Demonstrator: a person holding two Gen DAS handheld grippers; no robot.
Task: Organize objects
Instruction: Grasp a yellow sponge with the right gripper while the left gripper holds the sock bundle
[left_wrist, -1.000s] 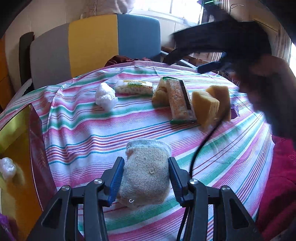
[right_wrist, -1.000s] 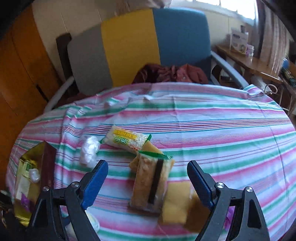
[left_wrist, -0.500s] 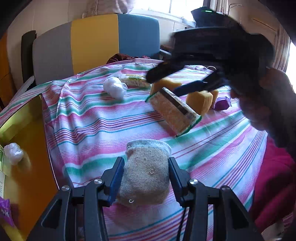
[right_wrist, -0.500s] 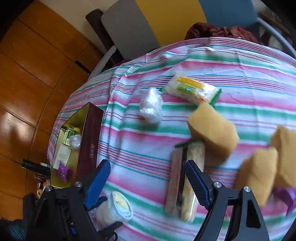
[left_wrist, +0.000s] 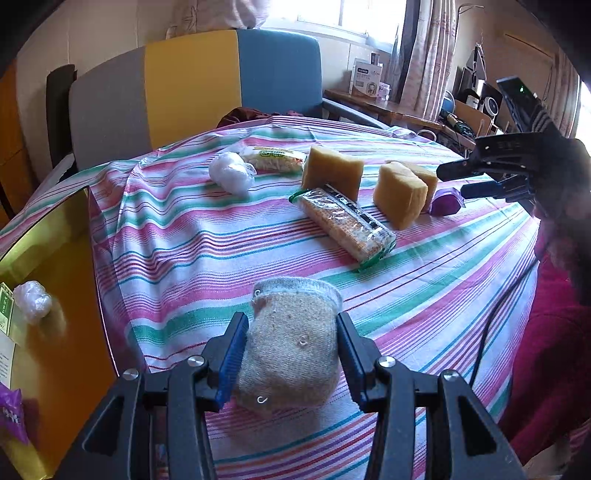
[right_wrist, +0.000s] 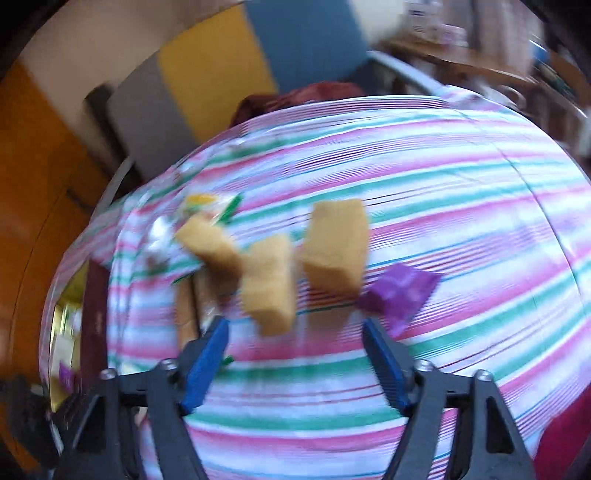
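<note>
Two grippers work over a counter (left_wrist: 424, 280) draped in a pink, green and white striped cloth. Fingers of the left gripper (left_wrist: 290, 356) are clamped on both sides of a rolled beige sock (left_wrist: 291, 347), held at the near edge of the counter beside an open yellow box (left_wrist: 55, 295) that contains a small white wad (left_wrist: 33, 301). Farther back lie a long wrapped snack bar (left_wrist: 343, 221), three yellow sponge blocks, the nearest (left_wrist: 399, 194) standing just beside a purple wrapped piece (left_wrist: 445, 201), a white plastic ball (left_wrist: 231, 177) and a second snack packet (left_wrist: 273, 159). From the counter's right side, the right gripper (right_wrist: 295, 363) points down toward the sponges, its fingers closing with nothing between them; its own view is blurred. Behind the counter stands a chair (left_wrist: 207, 85) in grey, yellow and blue.
</note>
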